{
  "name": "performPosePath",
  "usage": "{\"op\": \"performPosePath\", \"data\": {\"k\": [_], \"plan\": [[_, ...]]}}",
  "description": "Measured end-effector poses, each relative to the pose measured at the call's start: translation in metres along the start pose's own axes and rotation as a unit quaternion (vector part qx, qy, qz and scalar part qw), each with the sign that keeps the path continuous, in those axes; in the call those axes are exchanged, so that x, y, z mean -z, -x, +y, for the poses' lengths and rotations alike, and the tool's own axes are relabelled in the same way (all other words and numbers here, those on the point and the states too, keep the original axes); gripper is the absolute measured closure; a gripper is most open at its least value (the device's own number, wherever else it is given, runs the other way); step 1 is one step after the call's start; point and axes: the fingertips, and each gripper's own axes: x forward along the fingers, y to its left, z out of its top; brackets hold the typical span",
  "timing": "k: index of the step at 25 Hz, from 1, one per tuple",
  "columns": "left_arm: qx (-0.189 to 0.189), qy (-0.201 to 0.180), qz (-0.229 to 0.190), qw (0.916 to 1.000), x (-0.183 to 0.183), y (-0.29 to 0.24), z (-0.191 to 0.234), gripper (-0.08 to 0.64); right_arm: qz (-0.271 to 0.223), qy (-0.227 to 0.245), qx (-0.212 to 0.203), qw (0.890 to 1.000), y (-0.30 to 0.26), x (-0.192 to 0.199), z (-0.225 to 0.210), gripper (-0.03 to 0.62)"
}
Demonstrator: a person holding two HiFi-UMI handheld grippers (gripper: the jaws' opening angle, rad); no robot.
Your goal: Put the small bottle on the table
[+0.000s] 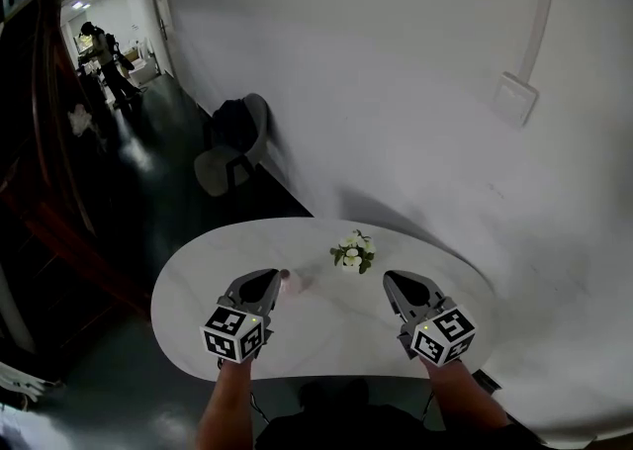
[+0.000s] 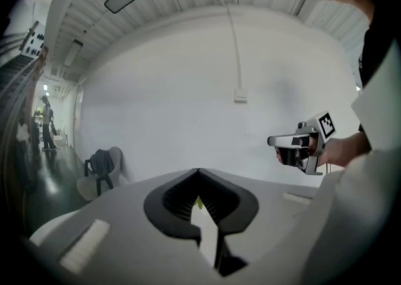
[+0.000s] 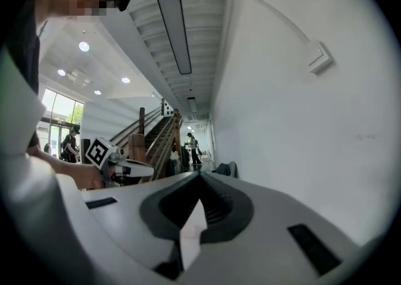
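The small bottle point(image 1: 288, 282) - pinkish, with a darker cap - stands upright on the white oval counter point(image 1: 326, 324), just right of the left claw point(image 1: 267, 278); whether they touch cannot be told, nor what the bottle holds. The left claw is fully closed, tips meeting, with nothing gripped. The right claw point(image 1: 393, 280) is well apart from the bottle, to the right, and is likewise closed and empty. Beyond and between them, near the far edge, sits a small bunch of white flowers point(image 1: 353, 252); its blooms hide any vase. The counter is bare between the two claws and out to its rounded left end. The white wall point(image 1: 415, 92) runs close behind the far and right edges. To the far left, dark floor lies open, with a chair point(image 1: 232, 149) by the wall.
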Motion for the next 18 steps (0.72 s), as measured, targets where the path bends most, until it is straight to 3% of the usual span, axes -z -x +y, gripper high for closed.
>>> {"op": "performPosePath", "data": {"k": [4,9,18], "plan": [[-0.021,0.030,-0.030,0.9989,-0.008,0.012,-0.005,0.551,-0.007,0.017,0.003,1.000,0.001,-0.003,-0.002,0.591],[-0.086,0.009,-0.012,0.9962,-0.006,0.011,0.013,0.551,-0.019,0.029,-0.007,0.999,-0.009,-0.014,0.002,0.591],[-0.086,0.001,-0.018,0.9961,-0.018,0.001,0.017,0.551,-0.014,0.047,-0.025,0.998,-0.024,-0.021,0.009,0.591]]}}
